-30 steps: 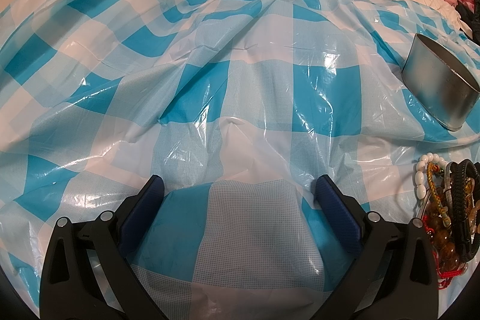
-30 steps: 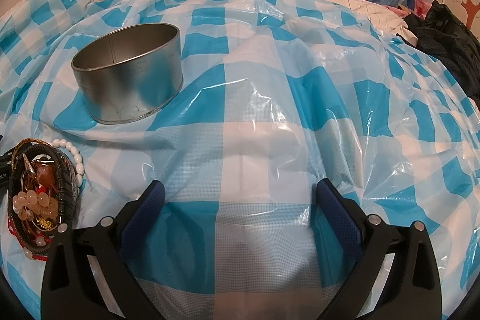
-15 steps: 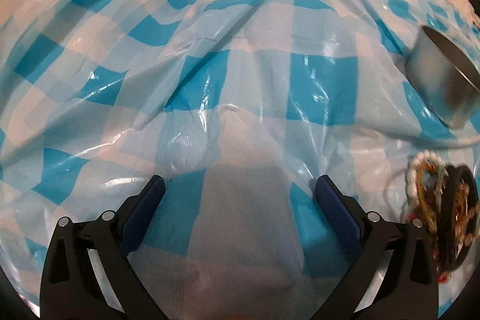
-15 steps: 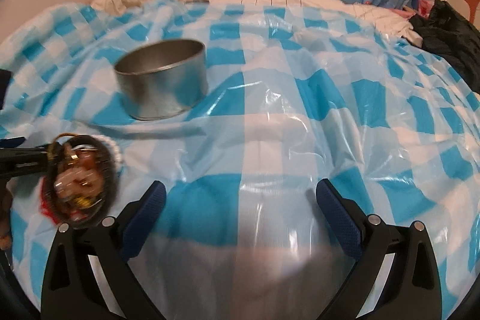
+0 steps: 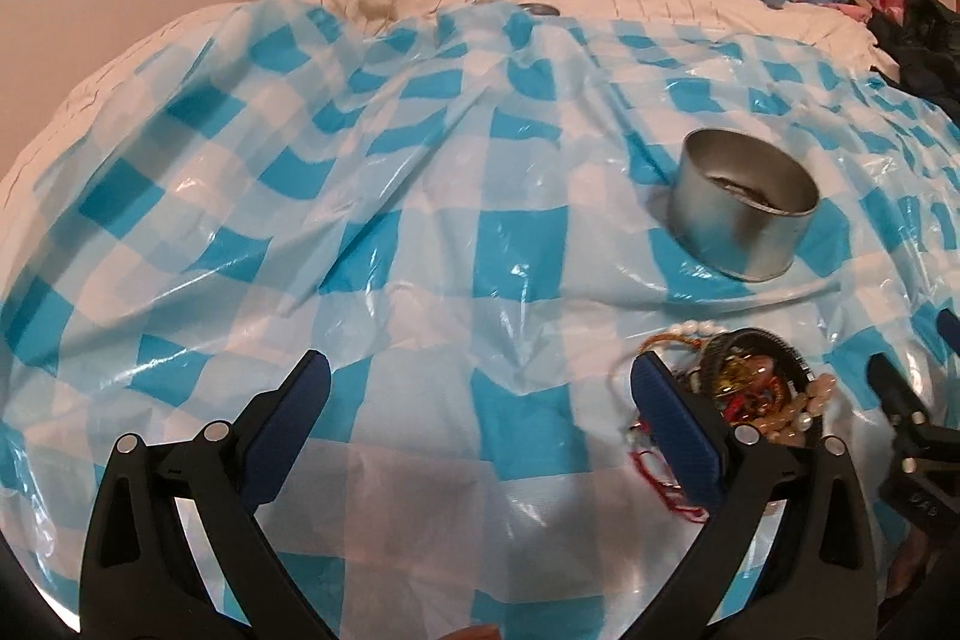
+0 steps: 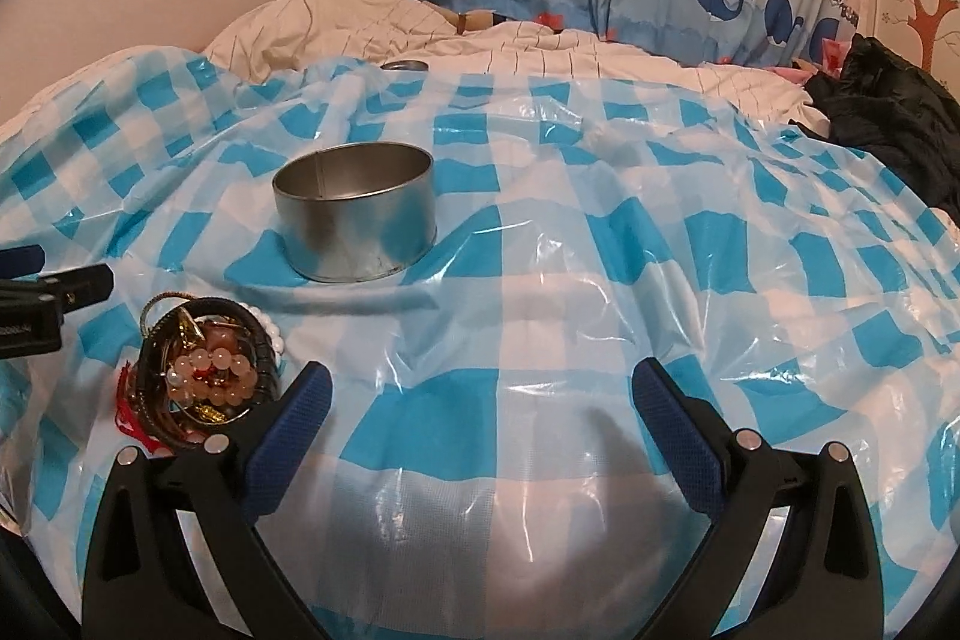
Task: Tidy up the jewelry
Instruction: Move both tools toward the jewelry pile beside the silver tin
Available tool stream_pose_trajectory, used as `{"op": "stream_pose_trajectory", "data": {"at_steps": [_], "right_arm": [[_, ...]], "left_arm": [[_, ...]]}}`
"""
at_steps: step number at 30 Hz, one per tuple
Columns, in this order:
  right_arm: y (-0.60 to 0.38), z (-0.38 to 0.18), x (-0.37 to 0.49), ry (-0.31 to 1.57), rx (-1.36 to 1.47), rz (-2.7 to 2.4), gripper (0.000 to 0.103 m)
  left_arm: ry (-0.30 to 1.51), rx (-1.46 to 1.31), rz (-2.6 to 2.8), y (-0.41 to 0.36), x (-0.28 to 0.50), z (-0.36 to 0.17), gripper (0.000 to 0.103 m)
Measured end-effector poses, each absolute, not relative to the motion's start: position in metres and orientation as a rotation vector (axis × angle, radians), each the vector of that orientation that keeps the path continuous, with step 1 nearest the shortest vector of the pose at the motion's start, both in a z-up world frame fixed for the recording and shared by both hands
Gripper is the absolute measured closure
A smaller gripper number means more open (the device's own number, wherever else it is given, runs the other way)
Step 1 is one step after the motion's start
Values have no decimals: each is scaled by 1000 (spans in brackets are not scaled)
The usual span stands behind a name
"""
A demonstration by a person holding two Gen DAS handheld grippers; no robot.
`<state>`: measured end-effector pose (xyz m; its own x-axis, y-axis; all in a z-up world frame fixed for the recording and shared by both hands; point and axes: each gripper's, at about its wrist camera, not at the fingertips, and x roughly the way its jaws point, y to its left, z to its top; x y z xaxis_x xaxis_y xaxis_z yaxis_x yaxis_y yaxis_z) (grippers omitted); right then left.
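The left tool (image 5: 474, 400) and the right tool (image 6: 477, 397) are both held with fingers spread apart, nothing between them. The jewelry pile (image 6: 207, 370) is seen on the checkered plastic sheet (image 6: 540, 250) covering the bed, just in front of the round metal tin (image 6: 355, 219).

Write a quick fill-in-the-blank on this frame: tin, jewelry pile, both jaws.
1. The jaws of the left gripper and the right gripper are both ____.
2. The jewelry pile lies ____ the round metal tin, on the checkered plastic sheet.
3. In the right wrist view the pile sits to the ____ of the right gripper.

Missing words: open; outside; left
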<state>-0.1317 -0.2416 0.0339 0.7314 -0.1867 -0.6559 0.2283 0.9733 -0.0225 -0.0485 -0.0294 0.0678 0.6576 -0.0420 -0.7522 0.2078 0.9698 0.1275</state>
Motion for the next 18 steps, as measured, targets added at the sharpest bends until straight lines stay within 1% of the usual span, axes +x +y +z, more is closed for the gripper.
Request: {"op": "stream_pose_trajectory", "data": {"at_steps": [9, 18], "right_arm": [[-235, 38, -130, 702, 81, -132, 7], [-210, 40, -113, 740, 59, 28, 8]], "left_arm": [[842, 216, -192, -42, -52, 74, 6], [852, 142, -267, -23, -48, 83, 6]]}}
